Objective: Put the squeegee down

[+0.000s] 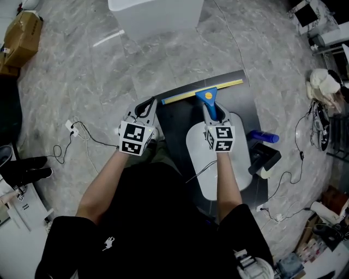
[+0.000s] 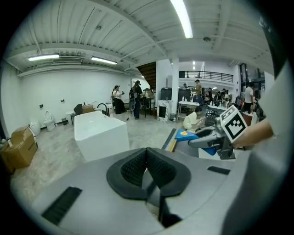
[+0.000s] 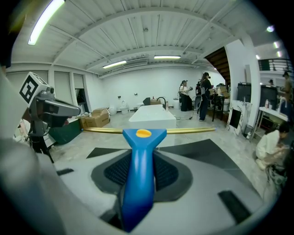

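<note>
Squeegee is sitting in the right gripper in the head view, its blue handle running back between the jaws and its yellow blade lying crosswise above the far edge of a dark panel on the marble floor. The left gripper is hovering just beside it, over the panel's left edge. A white oval object is lying under the right forearm, with a blue bottle near its right side. A white bathtub is standing well beyond the blade.

In the left gripper view, the jaws are pressing together with nothing between them. The right gripper is showing at the right, carrying the squeegee's blue head.

In the right gripper view, the pads are clamping the blue handle from both sides, and the yellow blade is stretching level across the frame. A cardboard box is resting on the floor in the distance.
</note>
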Available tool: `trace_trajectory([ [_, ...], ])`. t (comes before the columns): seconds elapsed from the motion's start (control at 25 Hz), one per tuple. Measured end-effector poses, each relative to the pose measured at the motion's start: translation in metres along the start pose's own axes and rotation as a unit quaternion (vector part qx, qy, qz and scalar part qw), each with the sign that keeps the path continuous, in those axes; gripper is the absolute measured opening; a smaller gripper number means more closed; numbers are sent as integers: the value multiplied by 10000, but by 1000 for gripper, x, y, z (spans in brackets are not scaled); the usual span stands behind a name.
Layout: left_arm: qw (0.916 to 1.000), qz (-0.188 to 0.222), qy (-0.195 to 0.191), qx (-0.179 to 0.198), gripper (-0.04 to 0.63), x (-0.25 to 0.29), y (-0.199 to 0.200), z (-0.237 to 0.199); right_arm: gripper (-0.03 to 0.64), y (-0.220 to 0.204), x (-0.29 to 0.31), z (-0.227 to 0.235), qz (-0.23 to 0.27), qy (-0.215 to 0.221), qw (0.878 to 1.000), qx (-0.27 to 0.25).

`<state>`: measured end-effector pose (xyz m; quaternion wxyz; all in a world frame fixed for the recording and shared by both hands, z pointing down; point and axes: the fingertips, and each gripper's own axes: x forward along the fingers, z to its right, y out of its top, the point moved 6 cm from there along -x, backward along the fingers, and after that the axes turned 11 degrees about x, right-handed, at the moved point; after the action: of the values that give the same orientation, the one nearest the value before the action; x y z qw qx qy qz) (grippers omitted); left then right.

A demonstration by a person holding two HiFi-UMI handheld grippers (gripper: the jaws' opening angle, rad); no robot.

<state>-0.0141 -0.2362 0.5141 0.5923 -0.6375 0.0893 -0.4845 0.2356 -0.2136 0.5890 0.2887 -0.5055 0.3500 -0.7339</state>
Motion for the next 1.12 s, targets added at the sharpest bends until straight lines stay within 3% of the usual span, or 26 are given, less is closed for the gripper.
trace_trajectory([
  [1.12,9994,-345,-57,57,3,41,-3,0,132,-18,63,12,-563,-99,9981,-216],
])
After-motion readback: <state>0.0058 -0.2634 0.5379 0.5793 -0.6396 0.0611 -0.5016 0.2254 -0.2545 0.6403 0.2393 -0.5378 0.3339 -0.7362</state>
